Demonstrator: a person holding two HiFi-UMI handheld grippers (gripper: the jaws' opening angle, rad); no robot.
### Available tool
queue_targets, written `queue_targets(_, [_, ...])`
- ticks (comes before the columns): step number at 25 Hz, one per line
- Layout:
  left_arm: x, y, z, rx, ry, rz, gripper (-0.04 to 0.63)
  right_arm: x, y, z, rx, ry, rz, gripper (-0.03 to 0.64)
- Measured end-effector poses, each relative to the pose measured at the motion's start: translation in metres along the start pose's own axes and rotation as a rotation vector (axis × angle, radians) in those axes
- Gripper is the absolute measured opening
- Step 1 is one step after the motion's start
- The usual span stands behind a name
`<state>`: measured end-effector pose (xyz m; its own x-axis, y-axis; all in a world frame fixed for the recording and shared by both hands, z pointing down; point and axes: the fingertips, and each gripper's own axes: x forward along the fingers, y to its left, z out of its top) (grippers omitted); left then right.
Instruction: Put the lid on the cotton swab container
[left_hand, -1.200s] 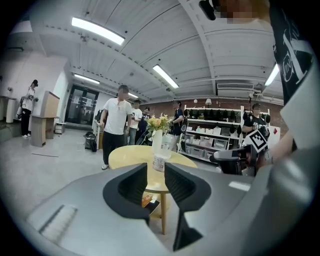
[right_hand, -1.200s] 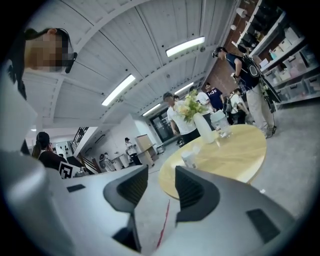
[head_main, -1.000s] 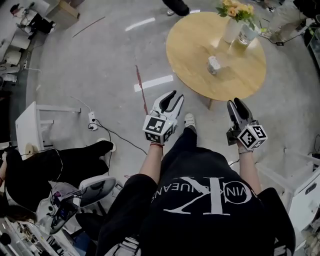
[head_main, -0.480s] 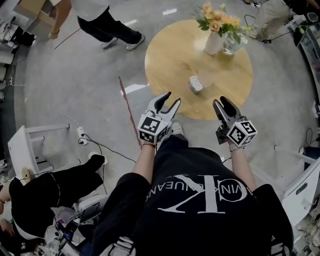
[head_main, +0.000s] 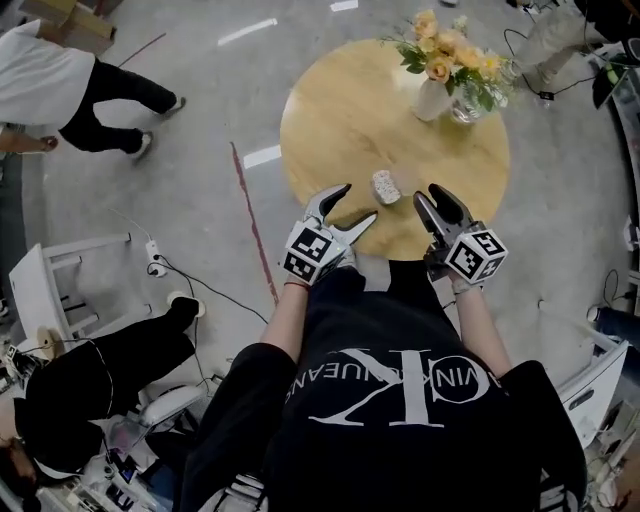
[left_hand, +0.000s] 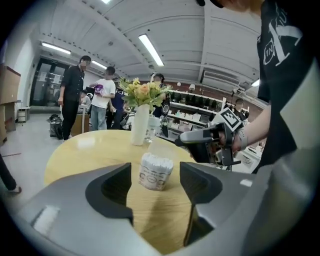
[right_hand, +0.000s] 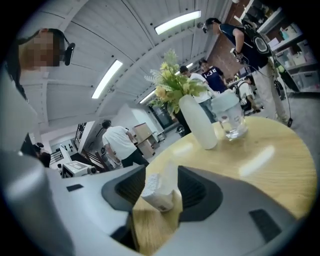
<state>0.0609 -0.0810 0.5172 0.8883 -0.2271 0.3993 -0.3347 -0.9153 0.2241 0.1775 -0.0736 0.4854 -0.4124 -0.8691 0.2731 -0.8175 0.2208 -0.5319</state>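
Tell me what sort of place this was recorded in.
Probably a lab or workshop rather than a home: bare grey concrete floor with a white power strip lying on it, long ceiling strip lights, shelves stacked with equipment, and a round wooden table set out in the open.

Round table (head_main: 340, 110): swab container (head_main: 386, 186), vase (head_main: 432, 100), glass (right_hand: 232, 122).

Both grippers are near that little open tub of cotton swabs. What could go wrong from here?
First, the cotton swab container stands open on the table; a nudge from the left gripper or right gripper, both empty with jaws opening, might tip it and spill swabs. Second, the vase and glass stand behind it; an overreach could knock them.
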Motion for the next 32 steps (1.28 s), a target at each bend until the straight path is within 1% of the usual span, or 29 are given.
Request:
queue_targets(3, [0.015,0.002,-0.009,0.018,0.064,0.029,0.314,0.019,-0.009,-0.002,0.008,0.075,0.071,0.168])
queue_targets(6, [0.031,0.002,-0.015,0.027,0.101,0.061,0.331,0.032,-0.02,-0.004,0.002,0.146,0.138,0.17])
queue_targets(9, [0.046,0.004,-0.022,0.03,0.136,0.099,0.345,0.044,-0.029,-0.003,0.023,0.194,0.199,0.17])
queue_targets(12, [0.055,0.006,-0.029,0.029,0.159,0.132,0.354,0.051,-0.027,-0.002,0.053,0.236,0.269,0.17])
queue_targets(15, [0.063,0.006,-0.034,0.052,0.189,0.156,0.356,0.053,-0.022,-0.005,0.075,0.276,0.328,0.17])
queue_targets(23, [0.076,0.006,-0.039,0.06,0.188,0.158,0.364,0.053,-0.01,-0.004,0.077,0.323,0.421,0.169])
queue_targets(28, [0.079,0.007,-0.038,0.075,0.187,0.17,0.362,0.052,-0.001,0.003,0.085,0.313,0.464,0.169])
queue_targets(32, [0.08,0.005,-0.039,0.069,0.178,0.193,0.362,0.051,0.011,0.006,0.101,0.315,0.5,0.169])
